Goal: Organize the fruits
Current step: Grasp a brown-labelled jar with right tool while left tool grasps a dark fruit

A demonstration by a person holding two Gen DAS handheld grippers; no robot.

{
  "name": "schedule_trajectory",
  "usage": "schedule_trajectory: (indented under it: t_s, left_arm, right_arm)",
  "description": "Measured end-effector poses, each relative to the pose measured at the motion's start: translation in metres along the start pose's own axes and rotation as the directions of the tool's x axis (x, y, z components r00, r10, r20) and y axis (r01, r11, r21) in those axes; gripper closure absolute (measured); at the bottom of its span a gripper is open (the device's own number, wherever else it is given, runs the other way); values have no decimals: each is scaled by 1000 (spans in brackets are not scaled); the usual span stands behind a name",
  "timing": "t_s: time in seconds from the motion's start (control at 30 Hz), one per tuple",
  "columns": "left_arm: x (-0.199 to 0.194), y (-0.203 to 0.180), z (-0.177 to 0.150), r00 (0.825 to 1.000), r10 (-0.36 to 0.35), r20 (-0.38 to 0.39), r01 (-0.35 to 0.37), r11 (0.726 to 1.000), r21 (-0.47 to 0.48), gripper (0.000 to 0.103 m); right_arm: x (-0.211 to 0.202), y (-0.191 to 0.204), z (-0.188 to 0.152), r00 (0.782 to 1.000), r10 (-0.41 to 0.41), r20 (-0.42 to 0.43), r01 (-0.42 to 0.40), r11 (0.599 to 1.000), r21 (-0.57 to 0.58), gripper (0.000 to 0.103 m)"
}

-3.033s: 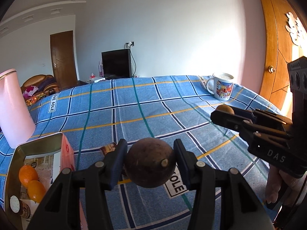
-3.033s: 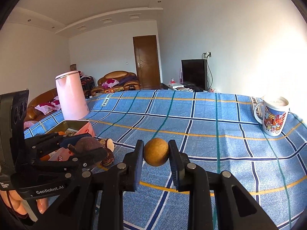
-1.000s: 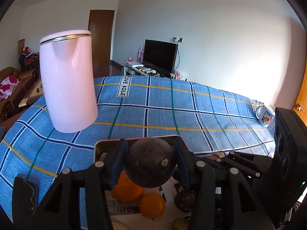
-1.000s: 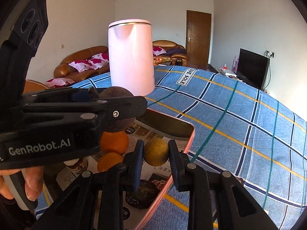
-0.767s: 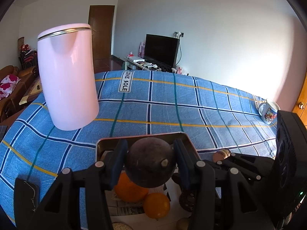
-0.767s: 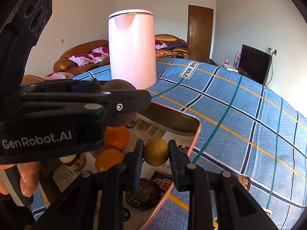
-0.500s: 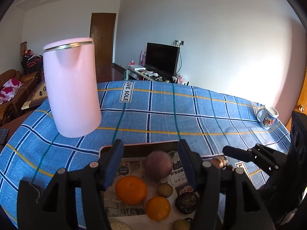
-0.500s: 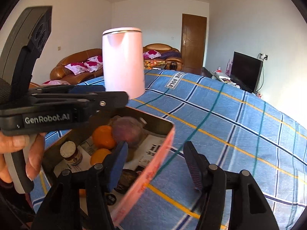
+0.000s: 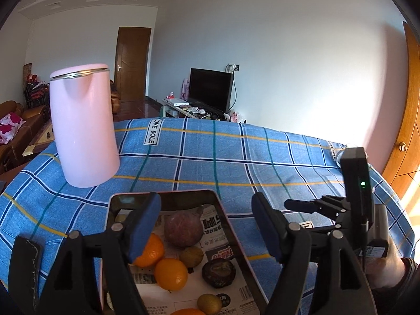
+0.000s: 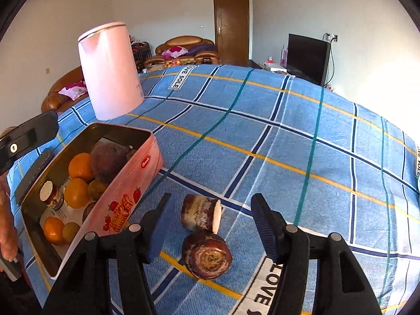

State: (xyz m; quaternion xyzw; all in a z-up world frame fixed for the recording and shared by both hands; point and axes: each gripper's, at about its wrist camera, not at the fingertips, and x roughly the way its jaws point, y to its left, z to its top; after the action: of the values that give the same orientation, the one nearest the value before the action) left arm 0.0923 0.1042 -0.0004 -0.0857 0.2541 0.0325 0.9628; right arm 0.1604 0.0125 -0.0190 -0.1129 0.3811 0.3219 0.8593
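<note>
Here the left claw (image 9: 206, 225) hangs spread wide and empty above the pink tin (image 10: 136, 183), which sits on the surface (image 9: 236, 162) under a blue checked cloth. Inside the tin lie a big purple-brown fruit (image 9: 183, 227), two oranges (image 9: 170, 274) close together, a small brownish fruit (image 9: 191, 256) touching them, a dark wrinkled fruit (image 9: 218, 273) and another small greenish-brown fruit (image 9: 208, 302), all on printed paper whose text is too small to read. A small jar (image 10: 51, 195) stands in the tin as well.

The right claw (image 10: 210, 225) is likewise spread wide and empty, beside the tin. Between its fingers, on the cloth, lie two dark reddish-brown pieces (image 10: 207, 254), one showing a pale cut face (image 10: 216, 216); they touch or nearly touch each other, just outside the tin's wall.

A tall pink kettle (image 9: 82, 126) stands behind the tin, apart from it. The cloth carries labels reading "LOVE SOLE" (image 10: 181, 78). The tin's side has a small red oval logo (image 10: 145, 161), not legible, and strawberry pictures. A black television (image 9: 211, 89) stands beyond the surface.
</note>
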Motion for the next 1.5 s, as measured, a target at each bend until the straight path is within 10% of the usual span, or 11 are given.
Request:
schedule_trajectory:
  t_s: [0.1, 0.17, 0.5, 1.17, 1.5]
  left_arm:
    - [0, -5, -3, 1000, -11, -5, 11, 1000, 3, 29]
    - [0, -8, -4, 1000, -17, -7, 17, 1000, 10, 29]
    - [15, -65, -14, 996, -54, -64, 62, 991, 118, 29]
    - [78, -128, -46, 959, -12, -285, 78, 972, 221, 29]
    - [88, -123, -50, 937, -32, -348, 108, 974, 202, 58]
  right_arm:
    - [19, 7, 2, 997, -14, -79, 13, 1000, -14, 44]
    - [27, 6, 0, 994, -6, -112, 5, 1000, -8, 69]
    - [-39, -44, -20, 993, -59, 106, 47, 993, 107, 69]
    - [-70, -84, -44, 968, -94, 231, 50, 981, 187, 69]
    - [-70, -80, -45, 966, -104, 237, 60, 981, 186, 69]
